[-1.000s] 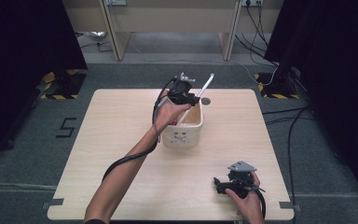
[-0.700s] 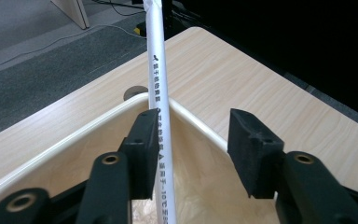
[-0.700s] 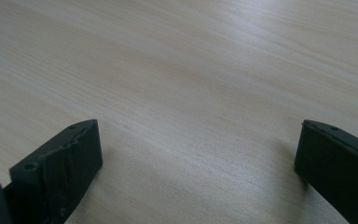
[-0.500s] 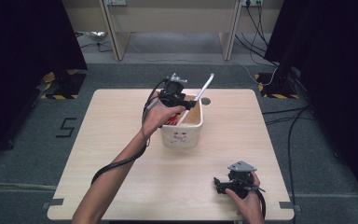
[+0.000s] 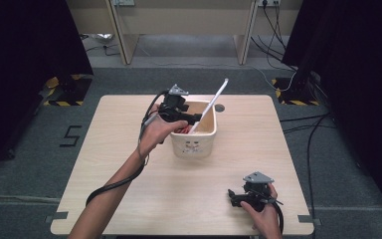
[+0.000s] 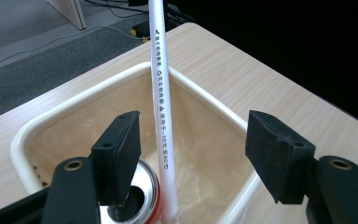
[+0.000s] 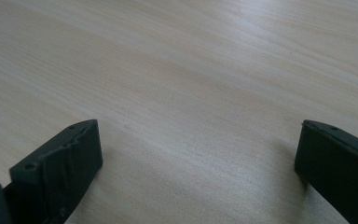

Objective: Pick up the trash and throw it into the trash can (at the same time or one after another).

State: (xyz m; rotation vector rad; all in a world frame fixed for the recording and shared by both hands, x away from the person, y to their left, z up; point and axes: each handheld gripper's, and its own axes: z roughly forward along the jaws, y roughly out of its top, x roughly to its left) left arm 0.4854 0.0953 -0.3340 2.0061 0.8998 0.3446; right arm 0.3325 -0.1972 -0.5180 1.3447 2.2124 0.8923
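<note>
You see the table (image 5: 129, 164) lit bright and even from above; the room past its edges is very dark; soft shadows lie under the right gripper (image 7: 196, 172); the white tube (image 6: 161, 93) looks sharp.

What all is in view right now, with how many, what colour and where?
Bin: one, cream, middle of the table.
Tube: one, white with small print, leaning in the bin against its far rim.
Can: one, silver top with red side, inside the bin.
Table: one, light wood, on a grey floor.
Left gripper: one, black, jaws apart over the bin, tube between them untouched; they have just been opening.
Right gripper: one, black, open, near the table's near right edge.
</note>
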